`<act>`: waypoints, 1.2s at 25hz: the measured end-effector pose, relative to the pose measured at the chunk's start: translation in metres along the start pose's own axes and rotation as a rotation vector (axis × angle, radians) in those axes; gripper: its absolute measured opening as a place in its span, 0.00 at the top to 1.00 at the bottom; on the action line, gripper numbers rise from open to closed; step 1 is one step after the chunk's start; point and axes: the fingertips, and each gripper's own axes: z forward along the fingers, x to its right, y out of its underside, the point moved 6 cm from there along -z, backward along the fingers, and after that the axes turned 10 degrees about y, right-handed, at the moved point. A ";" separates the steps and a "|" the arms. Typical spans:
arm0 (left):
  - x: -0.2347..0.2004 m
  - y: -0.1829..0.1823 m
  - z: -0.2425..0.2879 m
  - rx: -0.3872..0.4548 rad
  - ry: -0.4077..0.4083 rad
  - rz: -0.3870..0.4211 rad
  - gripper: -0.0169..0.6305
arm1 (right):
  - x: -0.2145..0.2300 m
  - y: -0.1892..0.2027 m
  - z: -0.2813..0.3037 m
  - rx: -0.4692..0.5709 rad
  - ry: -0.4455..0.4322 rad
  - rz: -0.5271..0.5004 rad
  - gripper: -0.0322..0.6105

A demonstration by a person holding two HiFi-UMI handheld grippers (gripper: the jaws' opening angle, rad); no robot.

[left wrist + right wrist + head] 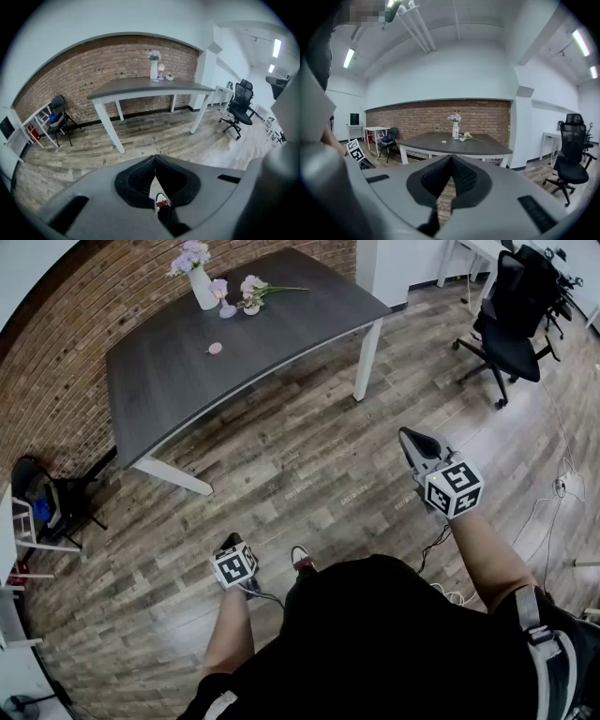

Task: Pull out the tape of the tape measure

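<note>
While the tape measure shows in no view, the dark grey white-legged desk (187,362) stands well ahead; the raised right gripper (417,442) points toward it, the left gripper (232,545) floorward, both jaws shut, empty.

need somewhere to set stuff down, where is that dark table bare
The table is bare along its near edge and at both ends. Crowded only near the brick wall: vase, loose flowers, a small pink piece.

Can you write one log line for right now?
stage: not started | left gripper: shut, empty | right gripper: shut, empty | table: ahead, vase on it | tape measure: not seen
</note>
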 end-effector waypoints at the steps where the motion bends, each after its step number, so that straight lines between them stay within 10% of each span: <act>1: 0.009 0.009 -0.003 -0.002 -0.004 -0.008 0.96 | 0.004 0.005 -0.004 -0.005 -0.012 0.002 0.95; 14: 0.000 0.079 -0.030 -0.085 -0.103 -0.070 0.96 | -0.020 0.063 0.014 -0.090 -0.146 0.125 0.95; 19: -0.049 0.039 -0.015 -0.057 -0.117 -0.066 0.96 | -0.048 0.030 0.067 -0.074 -0.179 0.098 0.95; 24: -0.082 -0.017 0.001 -0.019 -0.031 0.058 0.96 | -0.133 -0.002 0.105 0.053 -0.416 0.054 0.95; 27: -0.107 -0.017 0.015 -0.077 -0.049 0.138 0.96 | -0.177 0.001 0.137 0.062 -0.439 0.121 0.53; 30: -0.106 -0.005 0.019 -0.124 -0.015 0.168 0.96 | -0.193 0.006 0.159 0.009 -0.476 0.097 0.53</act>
